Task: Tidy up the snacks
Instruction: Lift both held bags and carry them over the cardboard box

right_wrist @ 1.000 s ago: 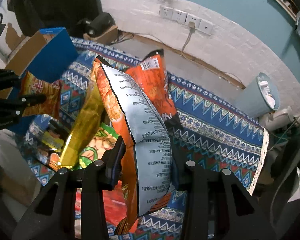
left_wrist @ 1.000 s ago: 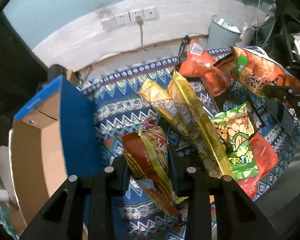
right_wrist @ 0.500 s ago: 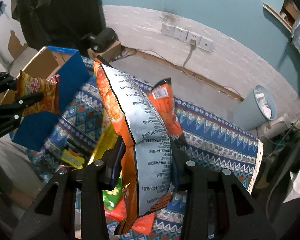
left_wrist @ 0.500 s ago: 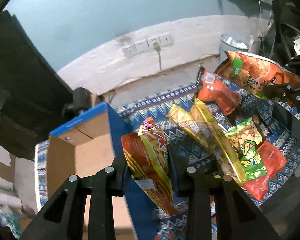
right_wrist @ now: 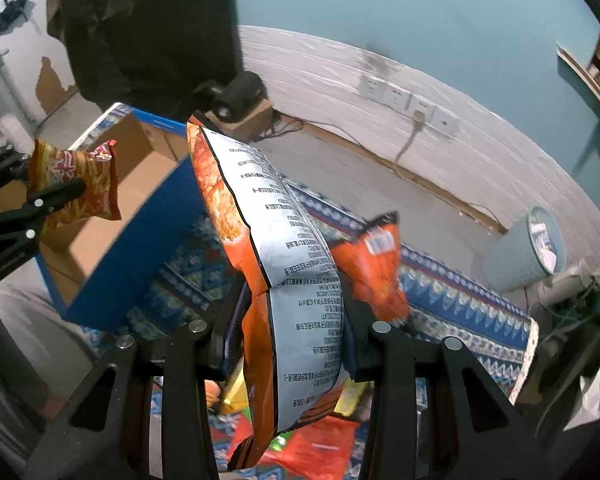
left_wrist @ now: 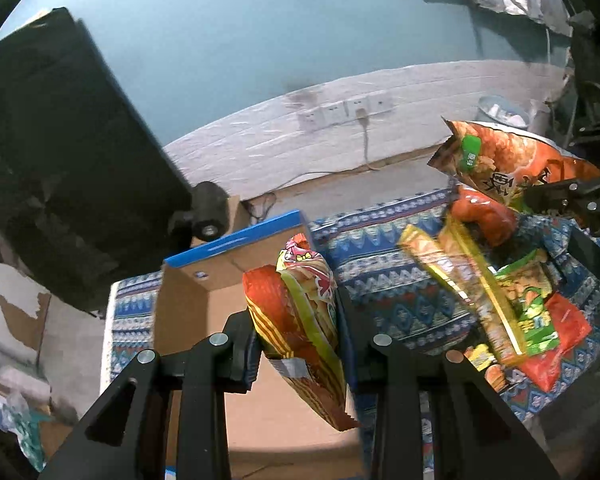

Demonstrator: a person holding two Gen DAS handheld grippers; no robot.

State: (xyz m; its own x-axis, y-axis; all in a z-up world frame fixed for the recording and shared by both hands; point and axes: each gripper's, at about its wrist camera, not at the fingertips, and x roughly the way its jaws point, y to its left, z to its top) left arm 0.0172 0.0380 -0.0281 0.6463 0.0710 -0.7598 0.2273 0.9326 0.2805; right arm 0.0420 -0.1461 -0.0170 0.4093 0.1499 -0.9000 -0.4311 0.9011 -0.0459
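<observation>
This looks like a plain, worn room in a home or a makeshift recording space rather than a shop or kitchen. The wall [left_wrist: 260, 40] is painted teal above a white-painted brick band carrying a row of wall sockets [left_wrist: 346, 110] with one cable [left_wrist: 366, 140] plugged in. Paint peels from a side wall [right_wrist: 50, 80]. A bare concrete floor [right_wrist: 340, 176] holds a blue patterned cloth [right_wrist: 460, 292], a cardboard box [left_wrist: 204, 300] with blue outer faces, and a grey waste bin [right_wrist: 528, 256]. Bagged snacks [left_wrist: 512, 312] lie piled on the cloth.
</observation>
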